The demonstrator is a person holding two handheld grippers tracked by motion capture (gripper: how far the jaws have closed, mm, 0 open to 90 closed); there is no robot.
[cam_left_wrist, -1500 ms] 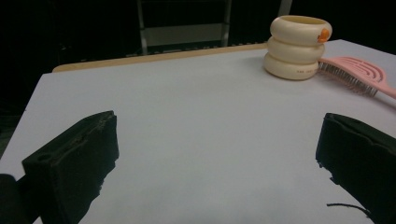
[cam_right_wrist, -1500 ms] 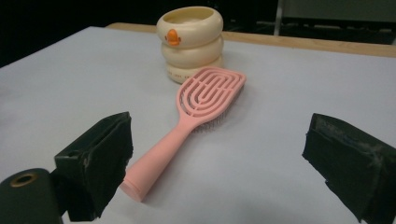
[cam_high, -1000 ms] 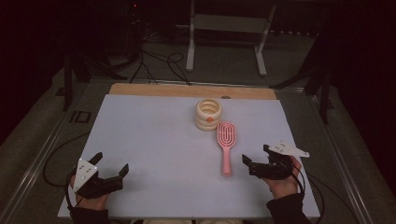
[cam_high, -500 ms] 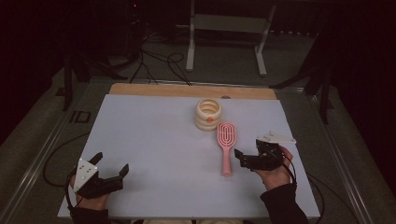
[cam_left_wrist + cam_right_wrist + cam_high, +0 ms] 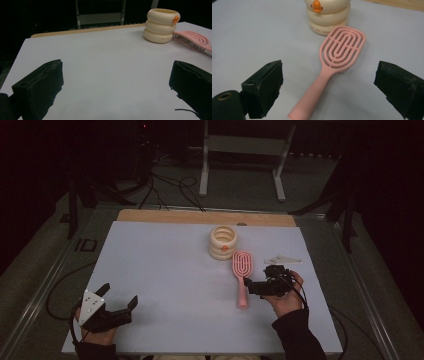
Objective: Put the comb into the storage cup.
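A pink hairbrush [image 5: 242, 269] lies on the white table top [image 5: 165, 270], bristles down, handle toward me. Its head touches a cream holder [image 5: 223, 242] made of stacked rings with an orange mark. My right gripper [image 5: 256, 284] is open just right of the brush handle, jaws pointing left at it. In the right gripper view the hairbrush [image 5: 338, 53] lies between and beyond the wide jaws of my right gripper [image 5: 330, 77], with the cream holder [image 5: 327, 15] behind. My left gripper [image 5: 120, 294] rests open and empty at the front left. Far off, the left gripper view catches the holder [image 5: 161, 25] and brush [image 5: 192, 40].
A wooden strip [image 5: 205, 216] runs along the table's far edge. Cables and a metal stand [image 5: 240, 150] are on the dark floor beyond. Wide bare table lies between the two grippers.
My right gripper has moved left and away from me, closing in on the brush handle and turning toward it. The left gripper, brush and holder have stayed put.
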